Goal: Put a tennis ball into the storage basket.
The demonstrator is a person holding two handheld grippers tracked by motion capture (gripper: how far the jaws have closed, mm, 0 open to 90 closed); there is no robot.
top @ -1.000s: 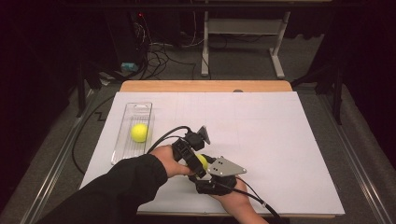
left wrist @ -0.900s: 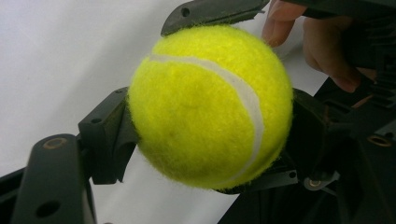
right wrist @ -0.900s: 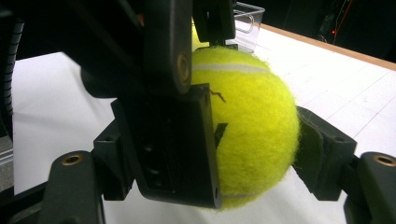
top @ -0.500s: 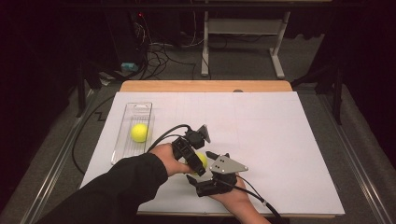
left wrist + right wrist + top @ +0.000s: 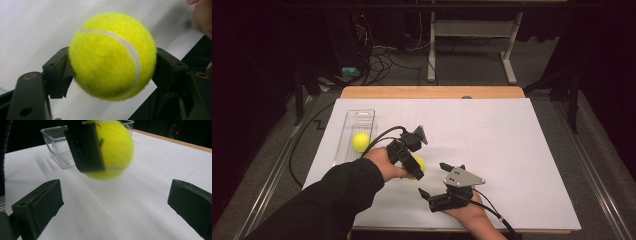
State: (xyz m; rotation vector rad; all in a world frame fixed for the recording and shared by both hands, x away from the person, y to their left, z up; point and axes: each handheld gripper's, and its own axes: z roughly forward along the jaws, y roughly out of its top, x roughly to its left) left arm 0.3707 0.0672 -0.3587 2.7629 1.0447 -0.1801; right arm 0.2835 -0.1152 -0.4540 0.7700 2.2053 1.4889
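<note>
My left gripper (image 5: pixel 413 169) is shut on a yellow tennis ball (image 5: pixel 419 164), held just above the white sheet near the table's front middle. In the left gripper view the ball (image 5: pixel 112 56) sits squeezed between both black pads (image 5: pixel 58 72). My right gripper (image 5: pixel 434 179) stands open a little to the right and nearer the front edge; its jaws have just opened and nothing is between them. In the right gripper view the two jaws stand wide apart around my right gripper (image 5: pixel 115 202), and the held ball (image 5: pixel 113 150) hangs ahead, blurred. A second yellow ball (image 5: pixel 360 141) lies in a clear tray (image 5: pixel 362 116).
The clear plastic tray (image 5: pixel 56 146) stands at the left of the white sheet (image 5: pixel 512 150). A wooden table edge (image 5: pixel 432 92) runs along the back. Cables trail from both grippers off the table. Dark floor, wires and a table frame lie beyond.
The right gripper's jaws have opened off the ball and it has drawn back slightly toward the front right. The left gripper keeps the ball, hardly moved.
</note>
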